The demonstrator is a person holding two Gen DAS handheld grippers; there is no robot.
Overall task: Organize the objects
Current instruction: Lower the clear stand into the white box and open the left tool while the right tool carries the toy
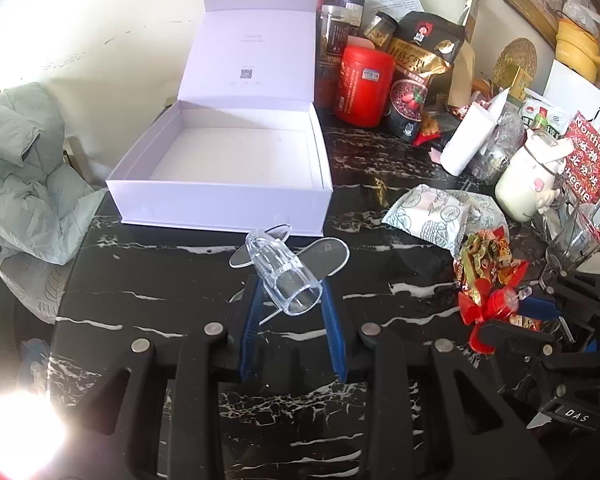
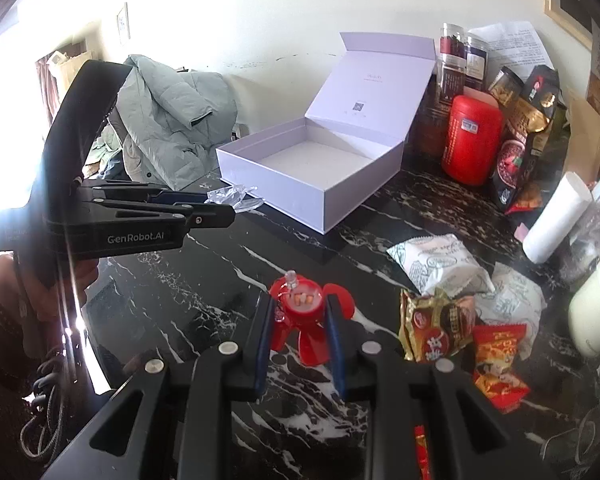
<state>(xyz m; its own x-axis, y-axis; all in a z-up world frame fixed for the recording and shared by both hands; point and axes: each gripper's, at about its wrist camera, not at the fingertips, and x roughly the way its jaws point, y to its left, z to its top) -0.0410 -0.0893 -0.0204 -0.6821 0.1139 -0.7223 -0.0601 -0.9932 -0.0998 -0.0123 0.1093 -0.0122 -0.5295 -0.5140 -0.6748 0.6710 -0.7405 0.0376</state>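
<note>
Left claw (image 1: 288, 300) clamped on clear toy (image 1: 284, 280), right claw (image 2: 300, 312) on red toy (image 2: 302, 308), before open box (image 1: 220, 196).

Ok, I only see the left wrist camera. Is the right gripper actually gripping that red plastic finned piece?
Observer: Yes. The right gripper is shut on the red plastic finned piece, one blue pad on each side.
Operator: Anything inside it?
Observer: Small orange and white bits sit in its round top, under a clear nub.
Operator: Any marking on my gripper?
Observer: The left gripper, holding the clear plastic finned piece, reads GenRobot.AI along its side.
</note>
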